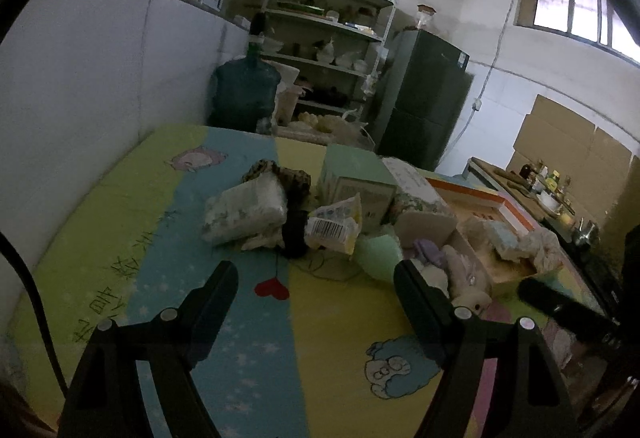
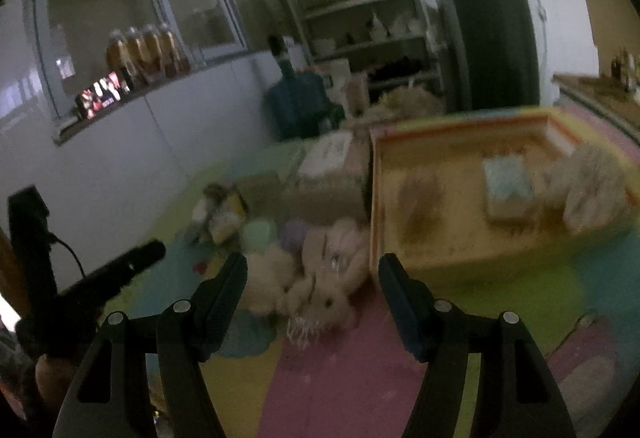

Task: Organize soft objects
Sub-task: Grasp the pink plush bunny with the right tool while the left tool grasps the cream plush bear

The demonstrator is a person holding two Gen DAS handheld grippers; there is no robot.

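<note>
A heap of soft things lies on the coloured play mat (image 1: 328, 322): a white wrapped pack (image 1: 244, 212), a yellow barcoded bag (image 1: 334, 224), a green round cushion (image 1: 378, 252), and a pale plush rabbit (image 1: 468, 278). My left gripper (image 1: 316, 278) is open just short of the heap, nothing between its fingers. In the right wrist view, which is blurred, my right gripper (image 2: 312, 272) stands open with the plush rabbit (image 2: 324, 290) lying just beyond its fingertips, untouched. Right of it sits a shallow orange-rimmed box (image 2: 456, 134) holding a light blue pack (image 2: 508, 182) and a pale bundle (image 2: 592, 190).
Green and white cartons (image 1: 352, 174) stand behind the heap. A blue water jug (image 1: 244, 86), shelves (image 1: 332, 38) and a dark fridge (image 1: 424, 98) line the back wall. A low white wall (image 1: 100, 86) borders the mat on the left. A counter (image 1: 532, 190) with bottles sits far right.
</note>
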